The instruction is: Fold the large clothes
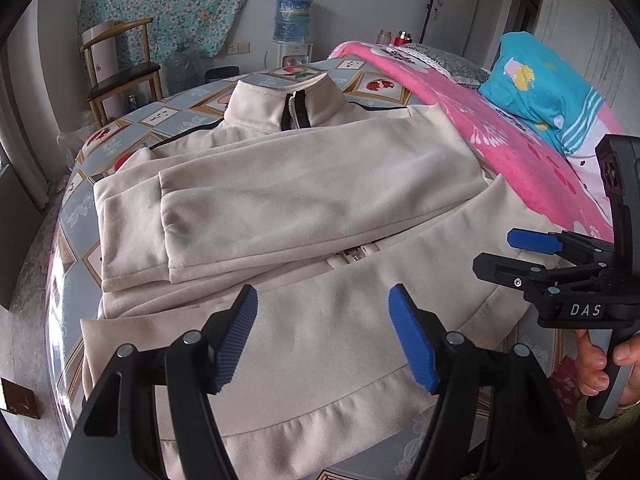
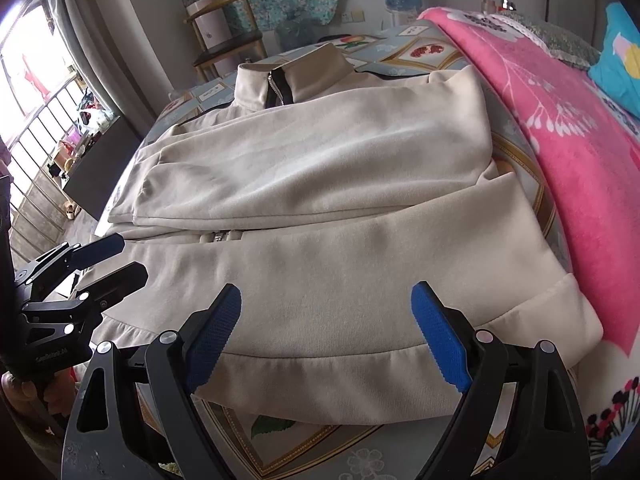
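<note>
both grippers, left gripper [image 1: 323,336] and right gripper [image 2: 326,336], hover with jaws apart and empty over the near hem [image 2: 320,376] of the jacket [image 1: 288,200], whose long axis runs away toward the far collar [image 1: 286,108].

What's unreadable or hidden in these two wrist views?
- Jacket zipper: mostly covered by the folded sleeves in both views.
- Jacket hem, left wrist view: partly behind the left gripper.
- Table near edge: cut off by the frame and the right gripper.
- Items beside the water bottle: too small to identify.
</note>
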`<state>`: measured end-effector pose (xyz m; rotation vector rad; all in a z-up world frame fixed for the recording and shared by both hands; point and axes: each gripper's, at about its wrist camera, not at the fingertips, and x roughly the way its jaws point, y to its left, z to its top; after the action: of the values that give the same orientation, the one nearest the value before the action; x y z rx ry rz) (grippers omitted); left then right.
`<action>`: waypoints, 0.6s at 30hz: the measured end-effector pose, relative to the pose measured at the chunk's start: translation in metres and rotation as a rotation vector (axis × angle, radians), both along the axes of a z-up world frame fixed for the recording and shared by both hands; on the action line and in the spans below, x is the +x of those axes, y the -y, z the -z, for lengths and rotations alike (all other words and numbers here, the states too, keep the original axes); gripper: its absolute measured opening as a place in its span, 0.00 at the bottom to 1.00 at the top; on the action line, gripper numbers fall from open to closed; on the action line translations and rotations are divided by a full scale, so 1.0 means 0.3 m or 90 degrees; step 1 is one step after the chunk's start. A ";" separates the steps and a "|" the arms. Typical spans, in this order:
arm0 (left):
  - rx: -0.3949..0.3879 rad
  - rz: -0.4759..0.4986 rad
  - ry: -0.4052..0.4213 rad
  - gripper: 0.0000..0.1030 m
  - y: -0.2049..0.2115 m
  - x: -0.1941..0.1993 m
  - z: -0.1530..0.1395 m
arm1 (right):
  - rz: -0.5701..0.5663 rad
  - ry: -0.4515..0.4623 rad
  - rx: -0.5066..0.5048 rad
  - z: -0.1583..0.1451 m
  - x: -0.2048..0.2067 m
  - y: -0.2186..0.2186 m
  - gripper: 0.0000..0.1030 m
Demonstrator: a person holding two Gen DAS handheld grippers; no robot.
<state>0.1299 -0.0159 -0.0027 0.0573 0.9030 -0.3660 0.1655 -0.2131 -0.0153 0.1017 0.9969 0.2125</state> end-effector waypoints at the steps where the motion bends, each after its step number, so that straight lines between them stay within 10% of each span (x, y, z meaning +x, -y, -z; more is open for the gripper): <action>1: 0.001 0.000 0.001 0.64 -0.002 -0.001 -0.002 | 0.000 0.000 0.001 -0.001 0.001 -0.001 0.81; 18: 0.059 -0.066 0.063 0.65 -0.141 0.281 -0.230 | -0.090 0.032 0.034 -0.292 0.279 0.043 0.81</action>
<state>0.2141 0.0264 0.0663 0.1124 0.8205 -0.2230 0.2492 -0.2262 0.0722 0.0745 0.9487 0.3691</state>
